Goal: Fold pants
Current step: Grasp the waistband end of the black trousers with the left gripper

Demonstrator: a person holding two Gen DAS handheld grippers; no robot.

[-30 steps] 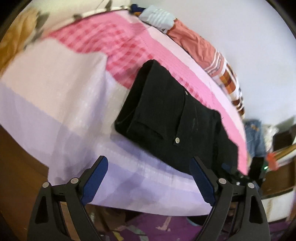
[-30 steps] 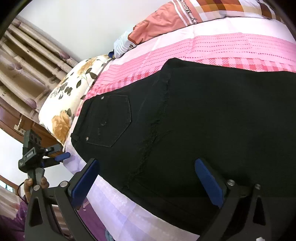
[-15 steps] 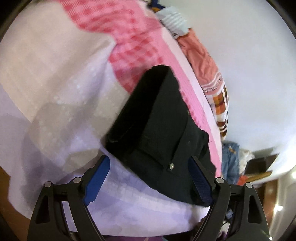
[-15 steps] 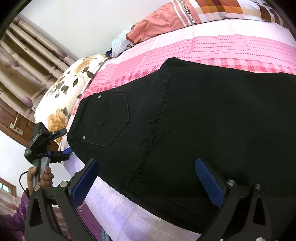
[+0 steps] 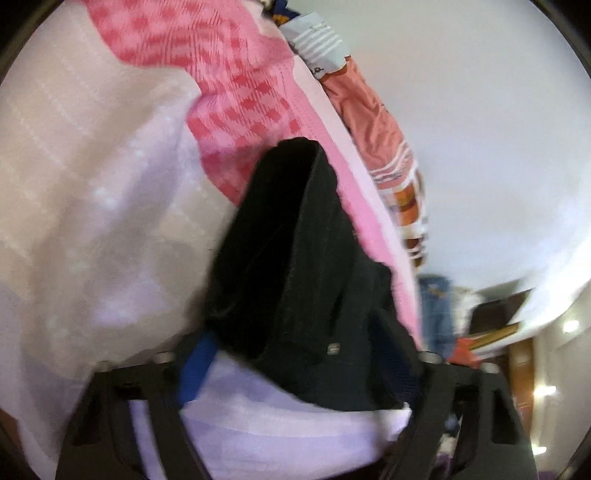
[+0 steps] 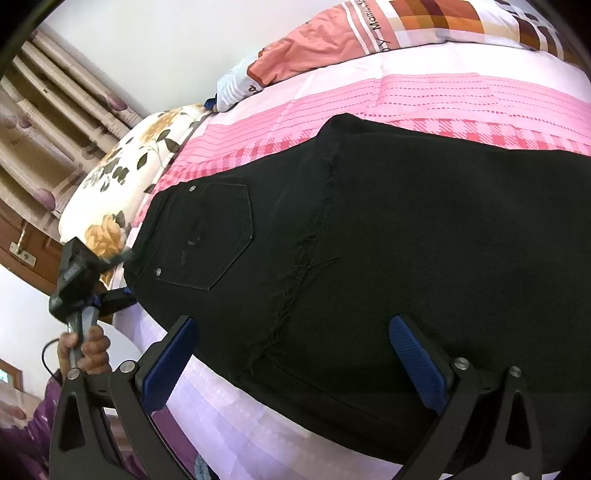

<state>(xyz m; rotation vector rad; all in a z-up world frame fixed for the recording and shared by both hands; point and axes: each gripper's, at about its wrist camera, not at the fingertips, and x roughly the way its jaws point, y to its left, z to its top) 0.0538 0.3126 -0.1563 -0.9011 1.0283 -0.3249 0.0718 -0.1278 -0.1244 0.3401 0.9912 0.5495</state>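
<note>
Black pants (image 6: 388, 236) lie flat on the pink and lilac bedsheet (image 6: 424, 96), back pocket (image 6: 210, 236) facing up, waistband toward the left. My left gripper (image 5: 295, 354) is open, its jaws straddling the waistband corner of the pants (image 5: 295, 266); the view is blurred. It also shows in the right wrist view (image 6: 122, 277), open at the waistband's near corner. My right gripper (image 6: 291, 354) is open and empty, hovering over the near edge of the pants at mid-length.
A floral pillow (image 6: 122, 177) lies at the head of the bed. A folded orange and checked quilt (image 6: 369, 33) lies along the wall side. Curtains (image 6: 55, 122) hang at the left. The bed's near edge (image 6: 229, 417) drops to a purple floor.
My left gripper has moved forward and down to the waistband corner of the pants, which now sits between its jaws. My right gripper has stayed almost still.
</note>
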